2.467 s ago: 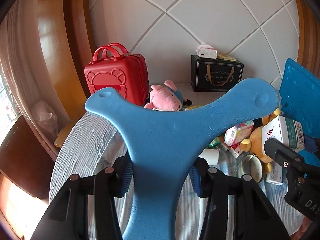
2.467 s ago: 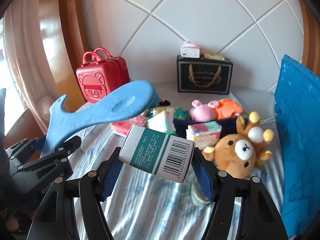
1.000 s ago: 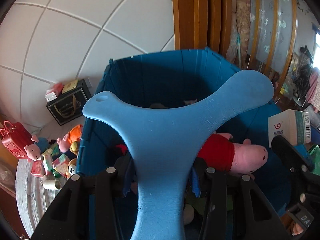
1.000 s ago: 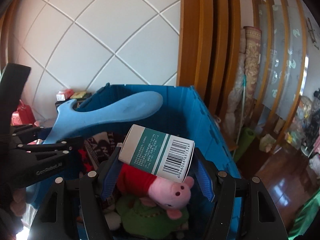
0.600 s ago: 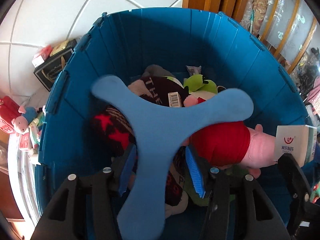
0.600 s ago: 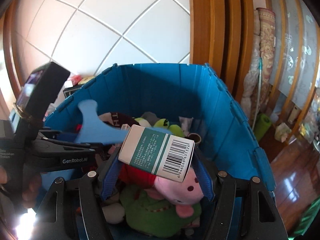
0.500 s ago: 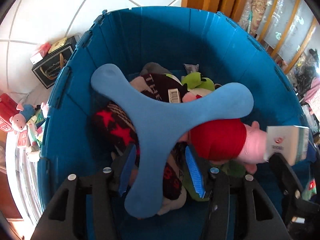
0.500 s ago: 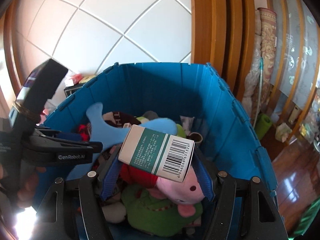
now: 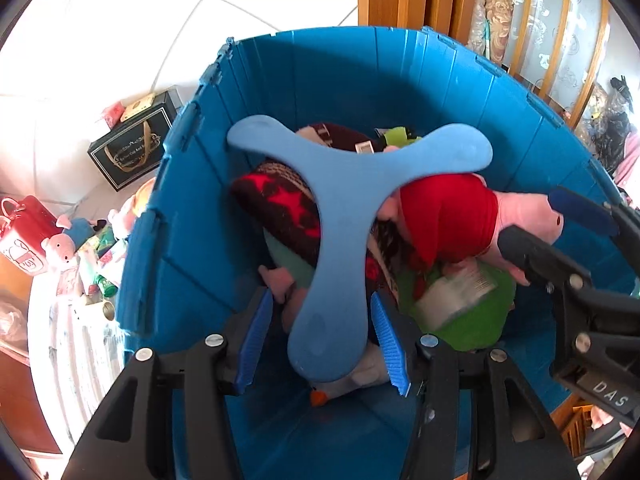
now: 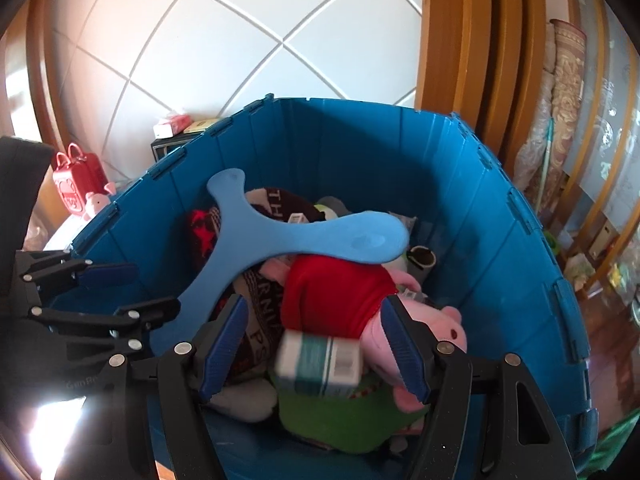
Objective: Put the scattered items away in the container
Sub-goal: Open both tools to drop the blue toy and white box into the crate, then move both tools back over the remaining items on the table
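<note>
left gripper (image 9: 322, 336) jaws wide, blue foam boomerang (image 9: 340, 200) loose between pads, over blue bin (image 9: 400, 80). right gripper (image 10: 316, 344) wide, box (image 10: 320, 362) blurred, dropping. boomerang looks light, stiff-flexible; grip one arm.

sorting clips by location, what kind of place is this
Most likely a lived-in home room, perhaps a bedroom or playroom. A blue bin full of plush toys such as a pig plush, a red toy suitcase among more toys, and rolled rugs against wood trim suggest it.
</note>
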